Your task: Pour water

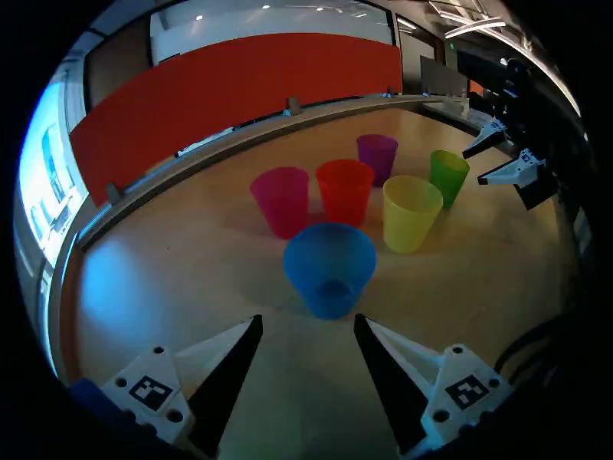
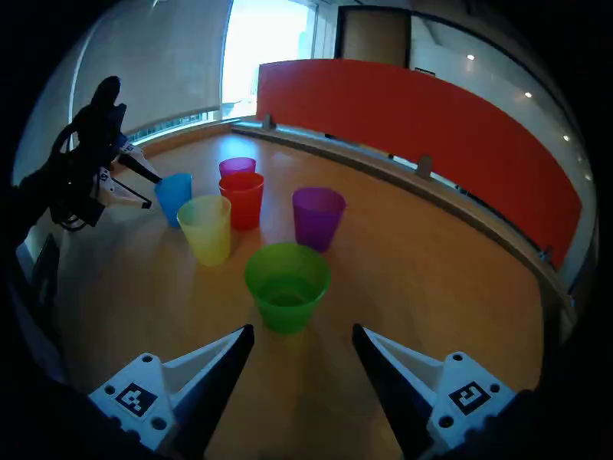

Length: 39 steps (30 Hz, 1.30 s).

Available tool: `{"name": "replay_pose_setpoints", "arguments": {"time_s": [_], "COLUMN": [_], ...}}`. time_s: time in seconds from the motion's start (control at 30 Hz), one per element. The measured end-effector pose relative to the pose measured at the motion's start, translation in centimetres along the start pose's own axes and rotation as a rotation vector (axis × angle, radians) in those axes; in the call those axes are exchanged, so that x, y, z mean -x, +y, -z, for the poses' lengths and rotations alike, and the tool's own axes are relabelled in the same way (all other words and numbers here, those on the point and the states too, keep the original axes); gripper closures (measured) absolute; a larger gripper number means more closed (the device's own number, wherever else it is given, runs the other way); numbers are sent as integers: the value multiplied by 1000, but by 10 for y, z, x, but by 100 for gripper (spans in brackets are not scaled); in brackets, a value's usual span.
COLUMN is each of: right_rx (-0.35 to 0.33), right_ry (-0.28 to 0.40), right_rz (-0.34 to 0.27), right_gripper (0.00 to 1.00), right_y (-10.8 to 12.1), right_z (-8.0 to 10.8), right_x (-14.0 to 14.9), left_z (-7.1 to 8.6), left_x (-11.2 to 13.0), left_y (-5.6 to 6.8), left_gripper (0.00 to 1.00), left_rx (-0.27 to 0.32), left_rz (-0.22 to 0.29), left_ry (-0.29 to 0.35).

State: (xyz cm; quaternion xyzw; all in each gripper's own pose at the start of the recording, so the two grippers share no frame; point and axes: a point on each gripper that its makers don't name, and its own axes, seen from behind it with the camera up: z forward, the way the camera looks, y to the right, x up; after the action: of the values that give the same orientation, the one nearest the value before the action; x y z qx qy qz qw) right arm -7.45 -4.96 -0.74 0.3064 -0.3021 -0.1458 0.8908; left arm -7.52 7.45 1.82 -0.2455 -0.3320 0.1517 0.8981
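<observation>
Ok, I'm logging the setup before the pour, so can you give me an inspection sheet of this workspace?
Surface: wooden table, glossy.
Job's things: blue cup, pink cup, red cup, purple cup, yellow cup, green cup, all upright, clustered.
Clutter: nothing seen.
Grippers: left gripper open, facing blue cup; right gripper open, facing green cup.
Cables: dark cable beside the left gripper.
Surroundings: red panel along table edge, bright window.

Strong daylight is admitted through an overexposed window (image 2: 264, 57); ceiling lights (image 1: 467, 29) are noted. Bluish glare is laid across the table (image 1: 145, 284). Soft shadows are cast beside the cups (image 1: 329, 264). Edges are bowed by fisheye distortion.
</observation>
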Motion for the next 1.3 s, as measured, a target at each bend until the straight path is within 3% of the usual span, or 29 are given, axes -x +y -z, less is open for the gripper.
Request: {"name": "replay_pose_setpoints", "arguments": {"time_s": [0.3,0.53,0.77,1.0,1.3], "right_rx": [41,127,242,332,439], "right_ry": [31,80,167,281,425], "right_rz": [-71,-88,-114,-177,-241], "right_gripper": [0,1,0,1,0], "right_y": [6,20,36,49,62], "right_z": [14,31,47,63,83], "right_x": [-2,-16,-39,-70,-99], "left_z": [18,38,60,85,111], "left_x": [2,-9,-23,-32,-48], "left_y": [-12,-33,-54,-77,-91], "left_gripper": [12,12,12,12,12], "left_rx": [-45,-138,-235,-334,-430], "left_rz": [68,80,125,180,261], "left_ry": [54,130,239,336,474]}}
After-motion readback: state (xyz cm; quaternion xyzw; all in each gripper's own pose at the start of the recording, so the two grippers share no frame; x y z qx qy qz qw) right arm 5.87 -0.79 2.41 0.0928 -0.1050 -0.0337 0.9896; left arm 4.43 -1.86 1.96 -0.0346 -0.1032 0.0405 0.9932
